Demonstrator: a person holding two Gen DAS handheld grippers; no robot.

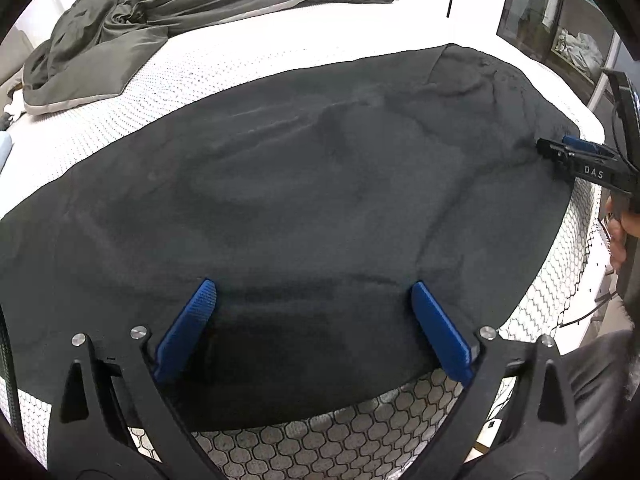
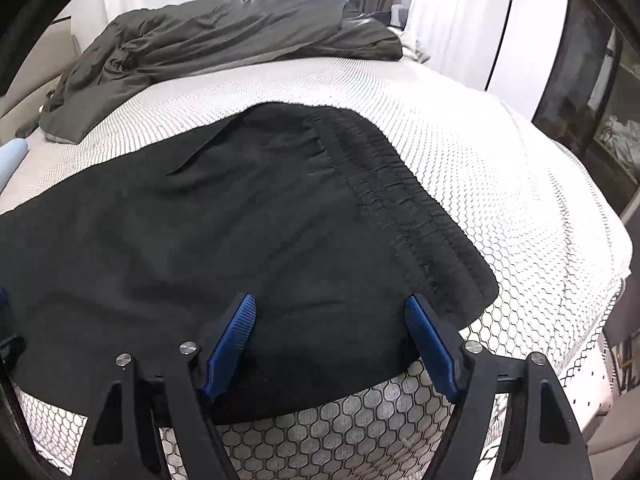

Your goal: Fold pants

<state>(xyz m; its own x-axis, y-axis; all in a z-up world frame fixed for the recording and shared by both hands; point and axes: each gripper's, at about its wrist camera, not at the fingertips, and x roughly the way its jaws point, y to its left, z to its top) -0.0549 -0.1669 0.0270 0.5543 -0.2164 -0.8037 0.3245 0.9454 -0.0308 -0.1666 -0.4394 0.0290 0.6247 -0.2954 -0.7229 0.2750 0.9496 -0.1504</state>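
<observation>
Right wrist view: my released right claw [image 2: 330,316] hovers over the pants [image 2: 240,240], waistband [image 2: 412,208] running away rightward.

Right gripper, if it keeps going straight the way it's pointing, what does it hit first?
Most likely the black pants lying on the mattress. The right gripper angles down with open jaws over the fabric near the waistband; depth is unclear.

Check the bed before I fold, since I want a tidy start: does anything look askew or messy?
The black pants lie fairly flat on the mattress, with mild wrinkles near the waistband. The grey duvet is crumpled at the far end.
</observation>
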